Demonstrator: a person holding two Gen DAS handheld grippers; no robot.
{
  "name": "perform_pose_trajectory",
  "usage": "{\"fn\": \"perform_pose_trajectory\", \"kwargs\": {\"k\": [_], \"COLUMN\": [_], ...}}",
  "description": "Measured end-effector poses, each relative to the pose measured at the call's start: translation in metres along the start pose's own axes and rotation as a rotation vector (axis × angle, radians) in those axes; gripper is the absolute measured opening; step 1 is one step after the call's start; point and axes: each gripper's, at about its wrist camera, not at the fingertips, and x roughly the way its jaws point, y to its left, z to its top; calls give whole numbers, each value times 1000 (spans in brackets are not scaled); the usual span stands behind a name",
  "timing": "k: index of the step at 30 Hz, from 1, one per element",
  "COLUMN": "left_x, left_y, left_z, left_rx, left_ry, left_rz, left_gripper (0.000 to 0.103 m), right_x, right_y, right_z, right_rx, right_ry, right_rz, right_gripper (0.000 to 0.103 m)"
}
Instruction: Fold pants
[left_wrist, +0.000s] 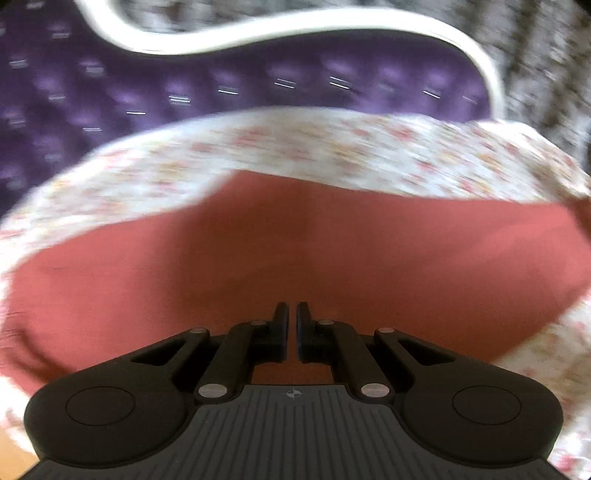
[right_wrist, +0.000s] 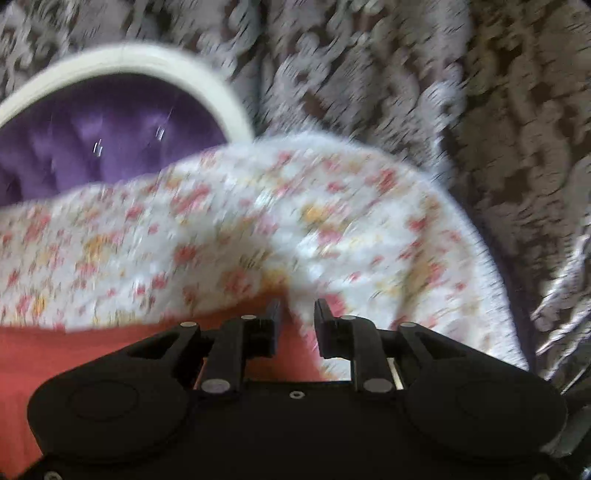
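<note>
With my left gripper (left_wrist: 292, 321) jaws nearly clenched, empty, above the salmon-red cotton pants (left_wrist: 295, 251) on the floral-print white bedsheet (left_wrist: 332, 147), and my right gripper (right_wrist: 297, 317) jaws parted over their edge, I judged slower, aligned pinches best.

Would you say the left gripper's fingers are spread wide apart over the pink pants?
No, the left gripper has its fingers nearly together, with only a thin slit between them, above the pink pants.
</note>
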Motion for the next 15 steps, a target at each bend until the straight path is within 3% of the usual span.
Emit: {"fn": "perform_pose_trajectory", "kwargs": {"k": [4,8,11,15], "left_x": [1,24,16,4], "left_y": [65,103,112,118], "left_z": [-15,-45,-59,-55], "left_rx": [-135,-191,-197,-210], "left_ry": [38,191,146,88], "left_rz": [114,152,119,85], "left_gripper": [5,5,5,5], "right_x": [-27,-54,-65,-80], "right_y": [9,47,95,170], "right_z": [14,10,1,-15], "right_rx": [20,-13,-65,-158], "right_ry": [-53,-48,-15,26], "right_rz": [55,193,327,500], "right_gripper": [33,33,33,33]}}
